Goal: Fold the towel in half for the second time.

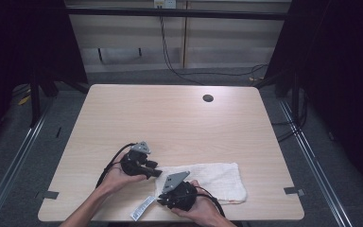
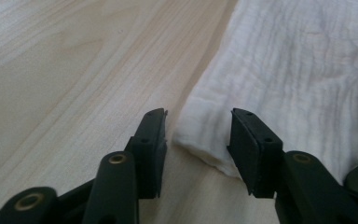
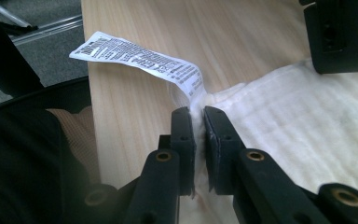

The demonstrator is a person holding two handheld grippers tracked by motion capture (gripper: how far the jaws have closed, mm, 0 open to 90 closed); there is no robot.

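A white cloth (image 1: 208,179) lies flat near the near edge of the wooden table (image 1: 170,113), right of centre, with its long side running left to right. A printed care label (image 1: 142,208) trails from its near left corner toward the table edge.

Right gripper (image 3: 199,122): the jaws are clamped on the cloth's near left corner, just beside the root of the care label (image 3: 140,58). The fabric is pinched thin between the two pads. This grip fixes one corner so it can be lifted or drawn without slipping.

Left gripper (image 2: 198,135): the jaws stand apart and straddle the far left corner of the cloth (image 2: 303,79). The corner hem sits between the pads; neither pad presses on it. The jaws rest low, close to the table surface, which places the lower pad level with the fabric edge.

Judgement: the step in hand is securing both corners of the left short edge. With both held, the edge can be raised evenly, probably for a fold toward the right. A grip taken on the label instead of the fabric would risk an uneven lift.
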